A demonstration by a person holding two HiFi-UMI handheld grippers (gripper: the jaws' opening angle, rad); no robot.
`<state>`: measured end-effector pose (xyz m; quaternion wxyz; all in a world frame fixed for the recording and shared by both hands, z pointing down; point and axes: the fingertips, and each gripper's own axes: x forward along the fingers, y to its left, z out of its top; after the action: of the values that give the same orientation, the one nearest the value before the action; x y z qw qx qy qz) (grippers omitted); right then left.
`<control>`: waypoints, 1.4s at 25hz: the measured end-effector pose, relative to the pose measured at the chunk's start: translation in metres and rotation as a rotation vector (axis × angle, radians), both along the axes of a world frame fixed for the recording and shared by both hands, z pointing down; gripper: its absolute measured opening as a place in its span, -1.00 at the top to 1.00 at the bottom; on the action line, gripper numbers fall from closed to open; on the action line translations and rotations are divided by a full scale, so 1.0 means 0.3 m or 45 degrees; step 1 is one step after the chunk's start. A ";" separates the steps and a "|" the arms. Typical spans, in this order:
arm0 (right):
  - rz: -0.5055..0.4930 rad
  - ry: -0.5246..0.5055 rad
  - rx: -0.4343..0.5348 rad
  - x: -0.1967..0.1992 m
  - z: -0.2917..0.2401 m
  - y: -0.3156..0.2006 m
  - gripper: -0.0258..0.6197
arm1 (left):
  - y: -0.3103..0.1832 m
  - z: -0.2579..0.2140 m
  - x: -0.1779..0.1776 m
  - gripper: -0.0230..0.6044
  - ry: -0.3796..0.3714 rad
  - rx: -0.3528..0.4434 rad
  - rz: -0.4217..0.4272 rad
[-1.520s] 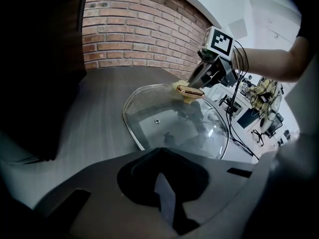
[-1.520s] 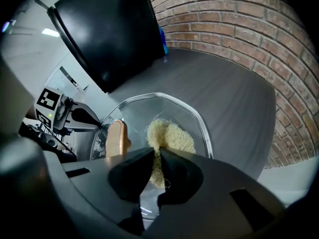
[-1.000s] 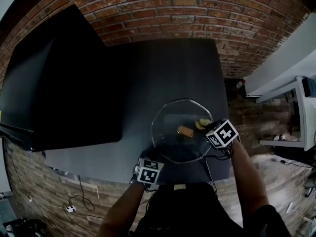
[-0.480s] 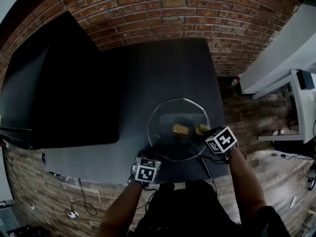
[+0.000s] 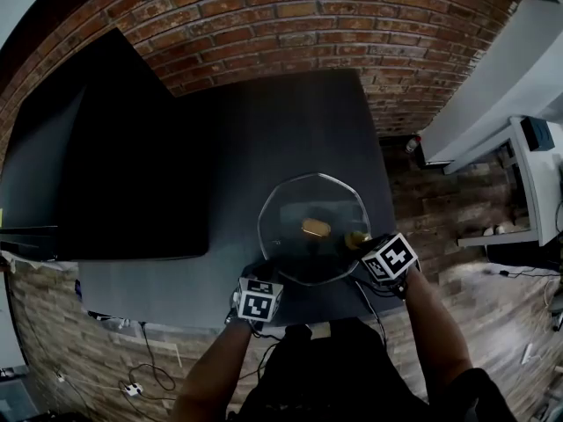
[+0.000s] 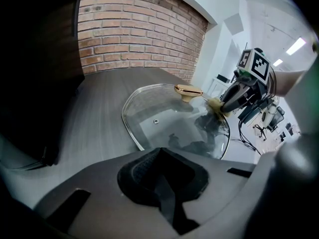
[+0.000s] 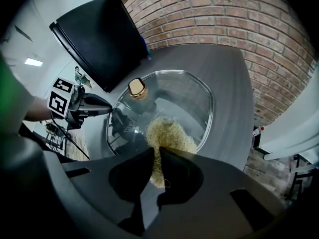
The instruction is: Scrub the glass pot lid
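Two-handed job: right gripper (image 7: 155, 152) pinching scrubber (image 7: 169, 135) onto glass pot lid (image 5: 290, 207) beside the knob (image 5: 316, 228), left gripper (image 6: 159, 153) squeezed shut at lid's near rim, so might skid across table (image 5: 281, 121) if shoved hard.

Count of items.

Tools: 2. These are the left tool (image 6: 160, 151) and the right tool (image 7: 155, 154).
Marker cubes: 2, one per tool: left cube (image 5: 258, 299), right cube (image 5: 390, 258).
Glass pot lid (image 5: 303, 202): 1, just ahead of both tools.
Gold knob (image 5: 316, 228): 1, on the lid, beyond the right tool's tip.
Vent hole (image 6: 155, 120): 1, ahead of the left tool.
Fibrous scrub pad (image 7: 169, 136): 1, between the right tool's jaws.
Surface (image 5: 281, 121): 1, dark grey.
Black panel (image 5: 123, 148): 1, beyond the left tool, to its left.
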<state>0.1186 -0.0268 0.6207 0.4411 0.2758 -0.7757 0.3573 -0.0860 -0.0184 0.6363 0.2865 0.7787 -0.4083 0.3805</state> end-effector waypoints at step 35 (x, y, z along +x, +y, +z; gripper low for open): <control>0.167 -0.009 0.101 0.070 0.002 -0.406 0.79 | 0.000 0.006 0.005 0.82 -0.009 0.015 0.000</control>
<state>0.1397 -0.1488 0.6212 0.4028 0.3423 -0.7709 0.3554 -0.0843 -0.0183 0.6382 0.2804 0.7791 -0.4116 0.3808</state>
